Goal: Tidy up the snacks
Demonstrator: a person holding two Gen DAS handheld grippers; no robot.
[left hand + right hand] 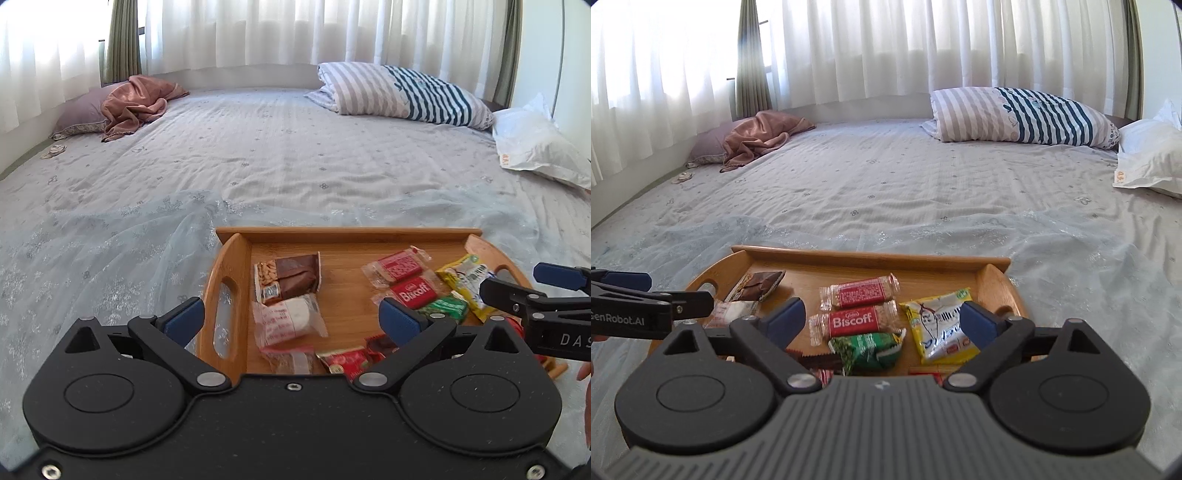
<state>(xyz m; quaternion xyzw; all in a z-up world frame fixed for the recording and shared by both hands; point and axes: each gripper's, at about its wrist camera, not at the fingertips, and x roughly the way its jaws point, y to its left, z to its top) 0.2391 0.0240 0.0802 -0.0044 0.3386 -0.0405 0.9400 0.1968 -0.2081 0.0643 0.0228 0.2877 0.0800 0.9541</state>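
Note:
A wooden tray (343,235) (871,256) with handle slots lies on the bed and holds several wrapped snacks. Among them are a brown nut bar (291,278) (759,284), a white cake in clear wrap (291,319), two red Biscoff packs (413,291) (854,321), a green pack (445,309) (868,349) and a yellow pouch (467,284) (940,328). My left gripper (291,321) hovers open above the tray's left half, nothing between its fingers. My right gripper (882,325) hovers open above the right half, also holding nothing. Each gripper shows at the edge of the other's view.
The tray rests on a sheer pale-blue cloth (110,258) spread over the grey bedsheet. Far back lie a striped folded quilt (399,92) (1015,110), a pink blanket on a mauve pillow (136,103) (757,136) and a white pillow (535,144) (1152,162). Curtains hang behind.

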